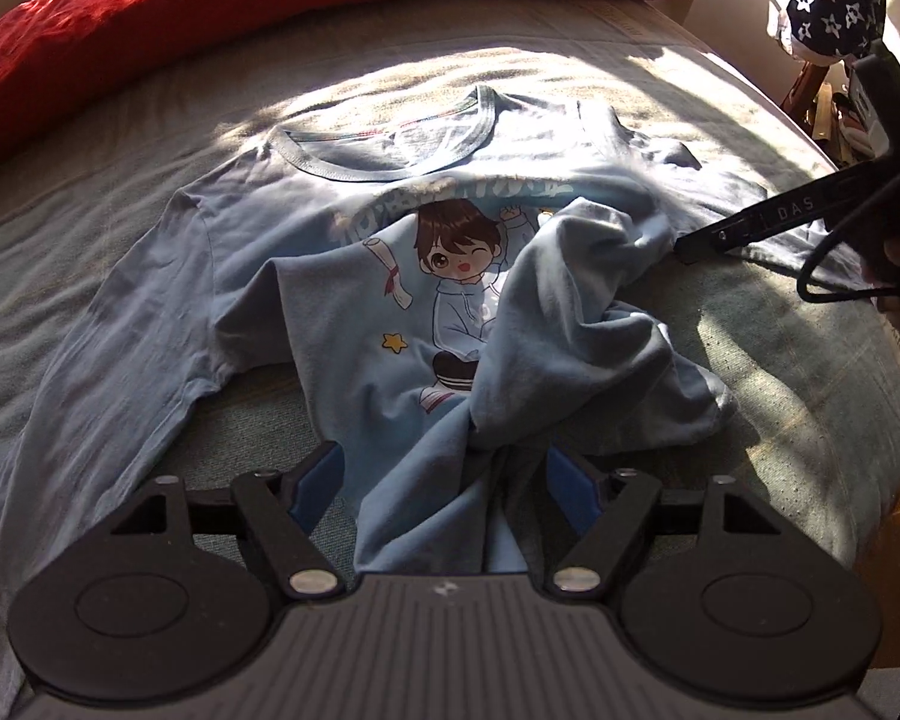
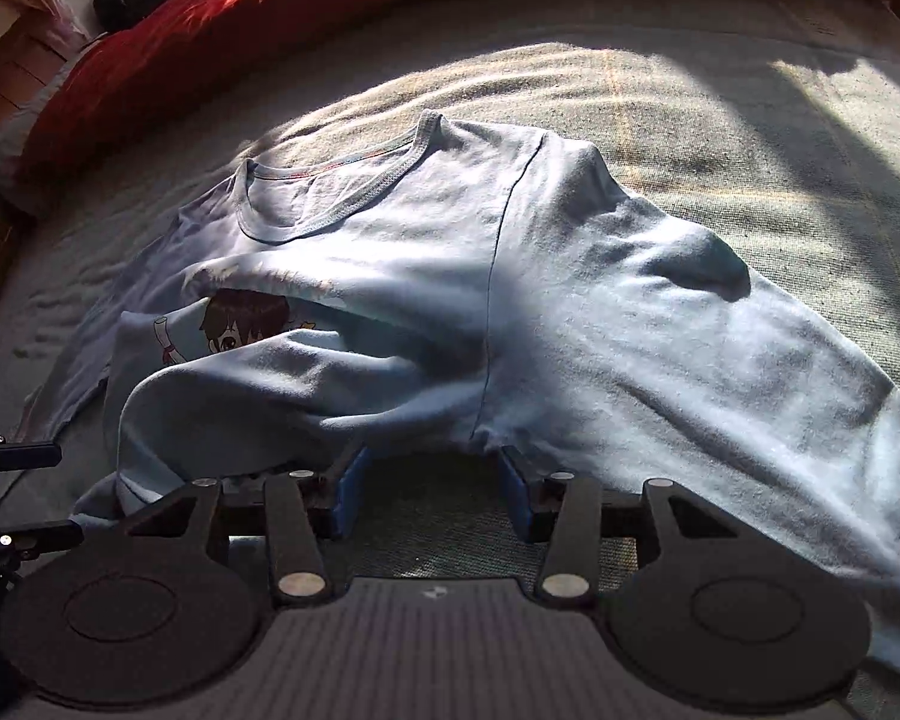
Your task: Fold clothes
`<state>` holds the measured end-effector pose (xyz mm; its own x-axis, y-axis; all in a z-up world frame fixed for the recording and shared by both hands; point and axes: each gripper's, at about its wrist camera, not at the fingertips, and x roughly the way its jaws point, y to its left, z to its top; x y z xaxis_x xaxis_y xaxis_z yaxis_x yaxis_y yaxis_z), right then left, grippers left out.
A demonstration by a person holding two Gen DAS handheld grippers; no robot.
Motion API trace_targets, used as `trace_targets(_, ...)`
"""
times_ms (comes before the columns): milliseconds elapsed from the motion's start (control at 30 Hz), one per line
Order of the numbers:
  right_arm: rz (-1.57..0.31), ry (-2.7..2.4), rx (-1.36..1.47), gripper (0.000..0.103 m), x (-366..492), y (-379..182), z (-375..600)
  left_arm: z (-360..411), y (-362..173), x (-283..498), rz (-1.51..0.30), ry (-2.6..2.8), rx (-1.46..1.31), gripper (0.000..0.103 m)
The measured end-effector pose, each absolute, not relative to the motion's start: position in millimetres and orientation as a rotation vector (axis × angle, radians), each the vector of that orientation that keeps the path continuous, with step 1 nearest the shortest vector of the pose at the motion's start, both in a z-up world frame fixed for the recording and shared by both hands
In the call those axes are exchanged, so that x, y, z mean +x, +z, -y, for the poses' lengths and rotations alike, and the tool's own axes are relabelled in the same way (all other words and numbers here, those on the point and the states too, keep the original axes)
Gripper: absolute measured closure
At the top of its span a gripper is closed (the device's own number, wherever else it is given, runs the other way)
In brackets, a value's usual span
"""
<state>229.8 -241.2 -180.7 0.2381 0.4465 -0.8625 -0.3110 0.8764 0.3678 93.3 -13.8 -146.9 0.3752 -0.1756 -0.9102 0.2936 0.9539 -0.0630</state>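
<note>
Shirt [image 1: 306, 276] crumpled on bed [image 1: 570, 78]; both hand-held grippers seemingly released, jaws apart.

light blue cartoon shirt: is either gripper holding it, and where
Neither: the light blue shirt's hem lies loose between the left gripper's open jaws; right gripper open.

The left hand-held gripper [image 1: 444, 480] is black, with a ribbed grey body, two round discs, angled link arms on silver pivot pins, and blue pads on its fingers [image 1: 318, 480]. The right hand-held gripper [image 2: 429, 483] looks alike; its side bears white letters, and a black cable loops behind it.
</note>
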Motion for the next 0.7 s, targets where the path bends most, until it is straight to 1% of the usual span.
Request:
trace_targets(167,-1.201,0.485,0.153,0.047,213,-172,245,5,-154,83,-1.156,-0.319,0.106,0.027)
trace_targets(300,-1.202,0.407,0.146,0.047,192,-164,246,-11,-156,69,-1.098,-0.37,0.124,0.027)
trace_targets(467,-1.161,0.298,0.085,0.047,154,-139,237,-40,-151,50,-1.012,-0.416,0.15,0.027)
trace_targets(533,-1.14,0.249,0.068,0.047,141,-130,231,-53,-149,40,-0.992,-0.418,0.121,0.021)
trace_targets(567,-1.13,0.238,0.068,0.047,136,-127,227,-57,-149,37,-0.989,-0.418,0.109,0.02)
trace_targets(600,-1.119,0.233,0.07,0.047,131,-124,223,-60,-149,32,-0.983,-0.417,0.098,0.02)
trace_targets(633,-1.113,0.236,0.071,0.044,128,-124,220,-62,-150,27,-0.979,-0.41,0.093,0.02)
trace_targets(700,-1.11,0.26,0.072,0.041,125,-127,212,-62,-152,17,-0.972,-0.383,0.087,0.02)
